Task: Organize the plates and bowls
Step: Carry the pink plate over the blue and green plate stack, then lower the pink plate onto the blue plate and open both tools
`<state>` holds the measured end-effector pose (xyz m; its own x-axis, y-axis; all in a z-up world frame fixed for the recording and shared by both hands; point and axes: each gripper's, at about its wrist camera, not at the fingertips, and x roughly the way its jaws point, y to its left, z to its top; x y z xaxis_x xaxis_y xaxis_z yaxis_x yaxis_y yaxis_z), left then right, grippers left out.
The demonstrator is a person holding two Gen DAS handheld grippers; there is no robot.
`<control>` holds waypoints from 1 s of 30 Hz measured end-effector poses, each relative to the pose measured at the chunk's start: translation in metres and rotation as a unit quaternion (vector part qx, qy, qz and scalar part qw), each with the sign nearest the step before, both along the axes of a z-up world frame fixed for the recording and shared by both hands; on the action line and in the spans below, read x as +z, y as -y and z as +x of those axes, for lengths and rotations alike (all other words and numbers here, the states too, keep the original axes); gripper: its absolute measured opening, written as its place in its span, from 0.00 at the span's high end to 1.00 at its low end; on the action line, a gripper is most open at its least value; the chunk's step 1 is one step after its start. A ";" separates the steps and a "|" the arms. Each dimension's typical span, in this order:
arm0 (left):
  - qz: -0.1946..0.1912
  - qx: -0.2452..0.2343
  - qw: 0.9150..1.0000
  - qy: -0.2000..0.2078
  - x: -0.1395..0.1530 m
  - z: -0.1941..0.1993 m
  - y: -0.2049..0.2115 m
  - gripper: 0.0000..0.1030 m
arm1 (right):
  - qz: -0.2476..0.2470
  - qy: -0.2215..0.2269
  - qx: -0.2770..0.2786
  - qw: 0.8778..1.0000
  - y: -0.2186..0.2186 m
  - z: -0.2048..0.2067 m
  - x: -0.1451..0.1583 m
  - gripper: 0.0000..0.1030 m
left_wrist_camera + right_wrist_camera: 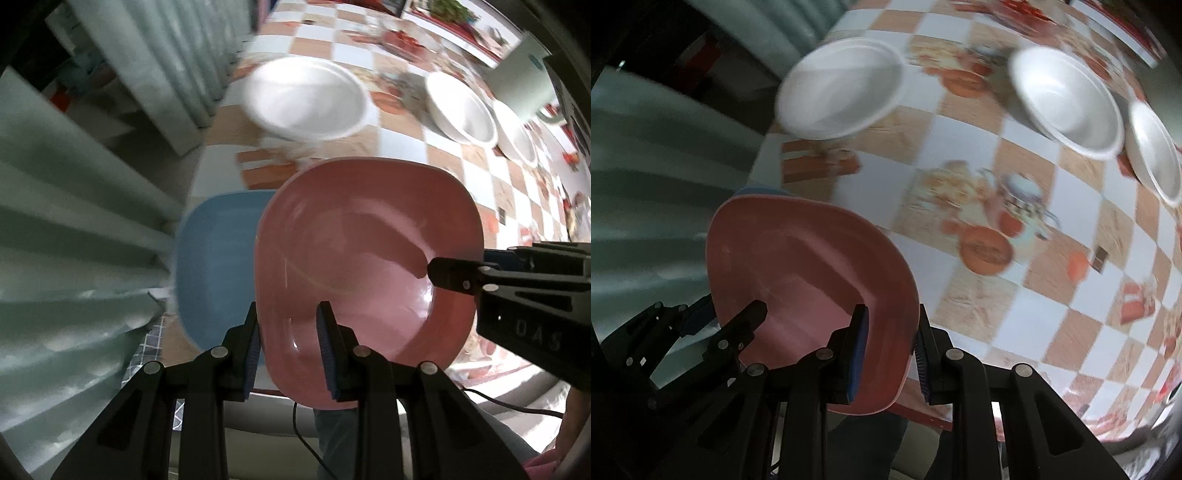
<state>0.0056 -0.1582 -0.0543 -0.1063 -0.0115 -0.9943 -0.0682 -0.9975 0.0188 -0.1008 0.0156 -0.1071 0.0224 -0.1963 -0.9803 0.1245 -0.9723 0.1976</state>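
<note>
The left hand-held gripper (289, 347) straddles the near-left rim of the pink plate (365, 273), one pad on each side of the edge, but a gap shows beside the inner pad, so whether it actually pinches the plate cannot be told. The right hand-held gripper (889, 352) sits astride the plate's opposite rim, clenched on the pink plate (809, 266) between its blue pads. The plate is tilted and lifted above the checkered bench (979, 155).

Only the left wrist view shows a blue plate (214, 266) plainly, lying just behind and left of the pink one and partly covered by it; from the right wrist it is a thin blue sliver at the pink plate's top edge. The left view also catches a pale green pitcher (524, 85) at the far right.

Both views show a white plate (306, 98) further back on the bench and two white bowls (1067, 99) side by side to its right, well apart from the pink plate
</note>
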 end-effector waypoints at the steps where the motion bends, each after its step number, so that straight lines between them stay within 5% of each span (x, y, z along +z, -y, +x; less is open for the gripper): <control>1: -0.001 0.005 1.000 0.000 0.000 -0.001 0.006 0.70 | -0.001 0.000 0.006 1.000 0.007 -0.002 0.000 0.74; 13: -0.023 0.043 0.999 0.006 -0.009 -0.003 0.053 0.70 | -0.007 0.007 0.047 0.999 0.063 -0.011 -0.013 0.74; 30: -0.029 0.034 0.999 0.018 -0.025 -0.005 0.055 0.70 | -0.002 0.027 0.039 0.999 0.067 -0.020 -0.031 0.74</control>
<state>0.0007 -0.2136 -0.0789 -0.0667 -0.0750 -0.9950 -0.0029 -0.9972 0.0753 -0.1206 -0.0516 -0.1382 0.0904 -0.1952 -0.9766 0.1887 -0.9595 0.2092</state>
